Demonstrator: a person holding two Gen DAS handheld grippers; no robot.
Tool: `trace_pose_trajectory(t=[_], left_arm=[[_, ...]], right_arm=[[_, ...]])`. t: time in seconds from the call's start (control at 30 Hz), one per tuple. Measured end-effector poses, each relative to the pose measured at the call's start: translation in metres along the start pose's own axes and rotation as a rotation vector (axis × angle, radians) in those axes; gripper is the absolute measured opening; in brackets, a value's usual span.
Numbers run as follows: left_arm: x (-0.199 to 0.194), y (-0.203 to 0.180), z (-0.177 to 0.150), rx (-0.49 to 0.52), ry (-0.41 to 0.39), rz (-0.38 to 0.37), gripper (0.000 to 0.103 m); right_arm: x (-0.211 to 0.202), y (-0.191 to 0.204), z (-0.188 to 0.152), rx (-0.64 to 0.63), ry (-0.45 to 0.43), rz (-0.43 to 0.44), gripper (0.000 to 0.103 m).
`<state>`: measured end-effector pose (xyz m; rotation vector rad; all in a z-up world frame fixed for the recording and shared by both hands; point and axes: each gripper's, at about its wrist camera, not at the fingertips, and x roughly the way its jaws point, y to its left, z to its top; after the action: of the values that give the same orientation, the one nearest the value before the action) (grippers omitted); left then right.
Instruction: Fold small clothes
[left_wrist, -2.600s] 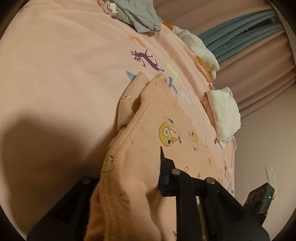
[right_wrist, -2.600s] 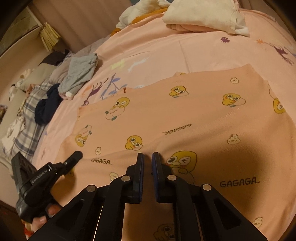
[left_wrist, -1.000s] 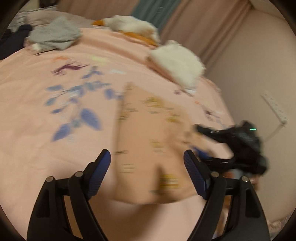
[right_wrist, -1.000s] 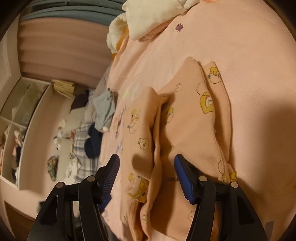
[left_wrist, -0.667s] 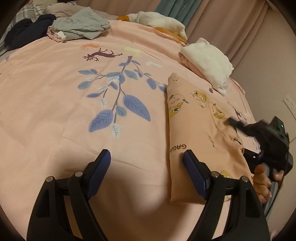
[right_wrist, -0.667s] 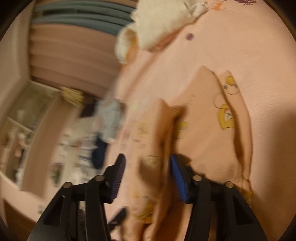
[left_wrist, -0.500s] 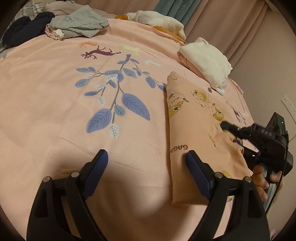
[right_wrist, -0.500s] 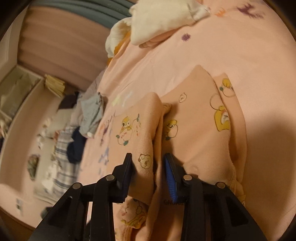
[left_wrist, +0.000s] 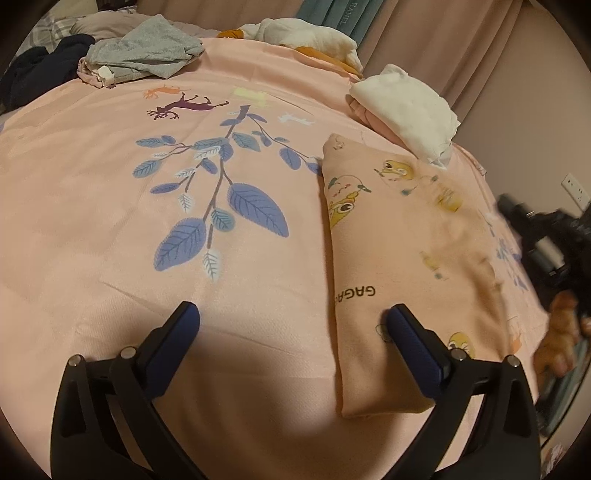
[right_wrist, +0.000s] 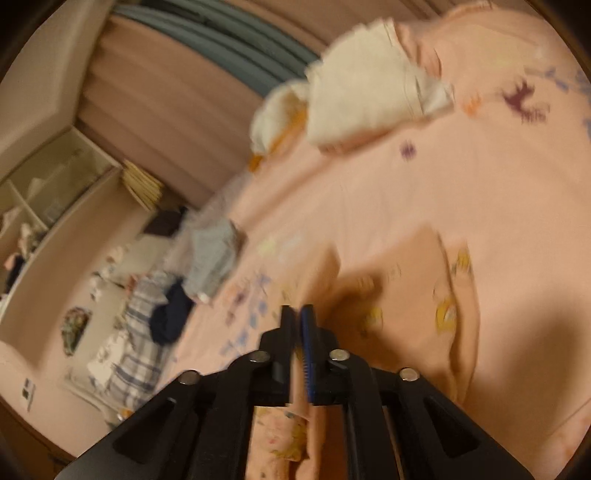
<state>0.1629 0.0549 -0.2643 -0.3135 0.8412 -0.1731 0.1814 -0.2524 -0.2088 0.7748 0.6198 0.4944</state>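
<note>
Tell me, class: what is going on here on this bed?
A person with a gripper in each hand is folding a peach cartoon-print garment on a pink bedspread. The right gripper has just been closing and is now shut on a fold of that garment. The left gripper has just been opening; it is wide open and holds nothing. Folded white clothes and a grey garment lie further back.

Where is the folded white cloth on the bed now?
In the left wrist view the white cloth lies at the upper right, on the pink bedsheet, just beyond the peach garment and near the curtain.
</note>
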Motion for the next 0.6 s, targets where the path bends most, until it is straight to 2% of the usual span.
trace_pose_trajectory(t=[0.07, 0.1, 0.17, 0.2, 0.27, 0.33, 0.43, 0.5, 0.6], left_arm=[[0.0, -0.001, 0.0, 0.004, 0.0, 0.005, 0.102], [0.0, -0.001, 0.0, 0.003, 0.0, 0.004, 0.102], [0.0, 0.0, 0.0, 0.001, 0.0, 0.003, 0.102], [0.0, 0.0, 0.0, 0.0, -0.001, 0.002, 0.102], [-0.001, 0.001, 0.0, -0.007, -0.005, -0.007, 0.102], [-0.006, 0.006, 0.0, -0.035, -0.025, -0.026, 0.102], [-0.02, 0.018, 0.0, -0.143, -0.099, -0.037, 0.101], [-0.018, 0.021, 0.003, -0.151, -0.087, -0.03, 0.101], [-0.016, 0.019, 0.003, -0.148, -0.08, -0.025, 0.101]], right_arm=[[-0.015, -0.003, 0.006, 0.0, -0.056, -0.012, 0.005], [-0.018, -0.009, 0.008, 0.005, -0.055, -0.02, 0.005], [-0.014, -0.023, 0.007, 0.052, 0.013, -0.038, 0.006], [-0.006, -0.032, 0.006, 0.097, 0.073, -0.055, 0.021], [0.015, -0.046, -0.001, 0.165, 0.213, -0.09, 0.04], [0.026, -0.044, -0.006, 0.152, 0.266, -0.11, 0.04], [0.035, -0.031, -0.012, 0.106, 0.29, -0.069, 0.04], [0.043, -0.026, -0.016, 0.107, 0.322, -0.046, 0.04], [0.053, -0.015, -0.025, 0.059, 0.336, -0.068, 0.04]])
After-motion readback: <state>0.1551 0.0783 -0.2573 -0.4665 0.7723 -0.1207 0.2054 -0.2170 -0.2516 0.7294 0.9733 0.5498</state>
